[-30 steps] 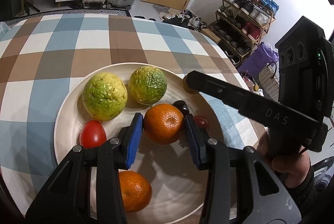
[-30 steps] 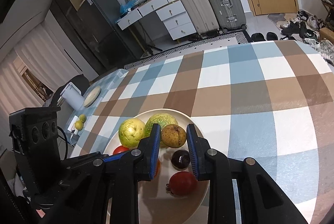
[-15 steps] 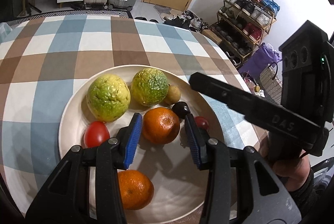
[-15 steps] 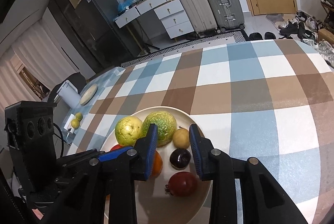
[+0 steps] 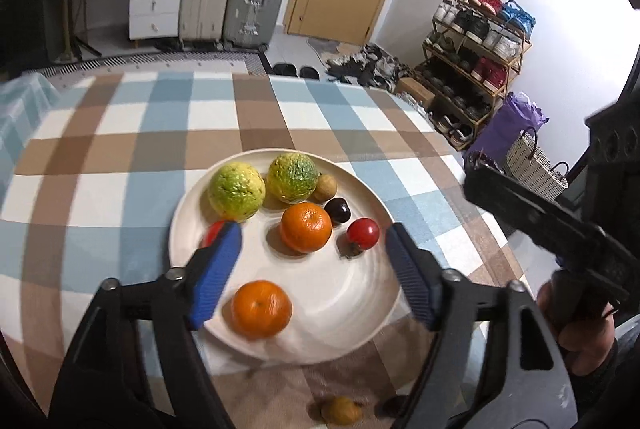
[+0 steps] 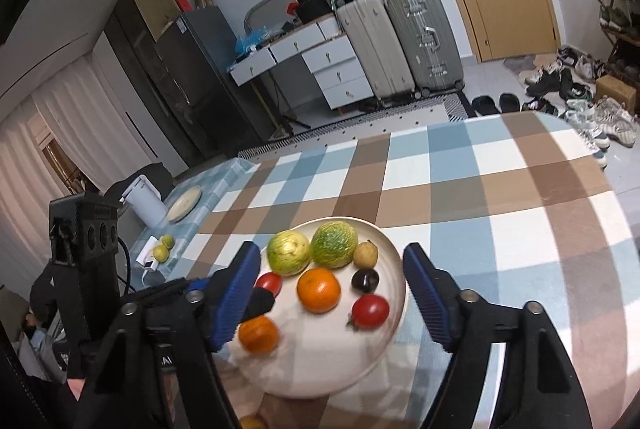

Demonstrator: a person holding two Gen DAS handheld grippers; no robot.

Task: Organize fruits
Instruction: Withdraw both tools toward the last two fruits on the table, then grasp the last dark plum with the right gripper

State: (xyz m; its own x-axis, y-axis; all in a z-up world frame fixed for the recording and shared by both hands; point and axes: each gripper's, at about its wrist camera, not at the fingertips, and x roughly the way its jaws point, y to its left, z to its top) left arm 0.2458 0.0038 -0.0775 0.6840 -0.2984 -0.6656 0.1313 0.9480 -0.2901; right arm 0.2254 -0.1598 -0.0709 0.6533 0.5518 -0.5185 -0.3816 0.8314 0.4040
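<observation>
A cream plate (image 5: 356,293) (image 6: 394,261) on the checked tablecloth holds two green-yellow fruits (image 5: 237,191) (image 5: 292,176), two oranges (image 5: 306,227) (image 5: 261,308), two red tomatoes (image 5: 362,233) (image 5: 212,231), a dark plum (image 5: 337,209) and a small brown fruit (image 5: 325,187). My left gripper (image 5: 312,269) is open and empty, raised above the plate's near side. My right gripper (image 6: 330,293) is open and empty, raised over the same plate. A small yellow fruit (image 5: 341,411) lies on the cloth by the plate's near edge.
The right gripper's body (image 5: 560,229) stands at the plate's right in the left wrist view. The left gripper's body (image 6: 88,249) stands at the left in the right wrist view. A side table there holds a white jug (image 6: 144,203), a round dish (image 6: 184,203) and two limes (image 6: 164,247).
Both grippers opened wide and pulled back and up from the plate. The left let go of the upper orange; the right let go of the small brown fruit. Both fruits rest on the plate.
</observation>
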